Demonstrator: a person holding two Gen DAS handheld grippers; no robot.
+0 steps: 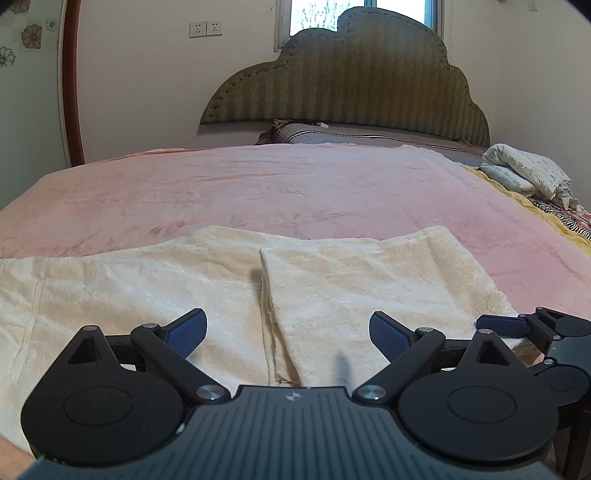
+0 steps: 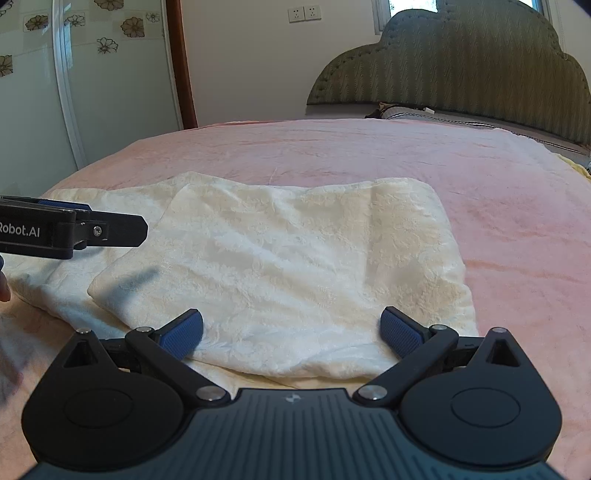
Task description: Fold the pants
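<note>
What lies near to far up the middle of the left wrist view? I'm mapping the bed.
Left gripper → pants → pink blanket → pillow → headboard → window.

A: How does the left gripper (image 1: 288, 334) stand?

B: Its two blue pads (image 1: 188, 332) are spread wide apart, and nothing is between them. It points forward and a little downward.

A: And the right gripper (image 2: 291, 334)?

B: The same: the jaws are wide, the blue pads (image 2: 400, 338) are far from each other and grip nothing. In the left wrist view it appears at the right edge, low, just beside the left one. In its own view the left gripper comes in from the left side, seen edge-on.

A: Is the person visible?

B: Only a bit of a finger (image 2: 4, 290) at the left edge, below that gripper.
</note>
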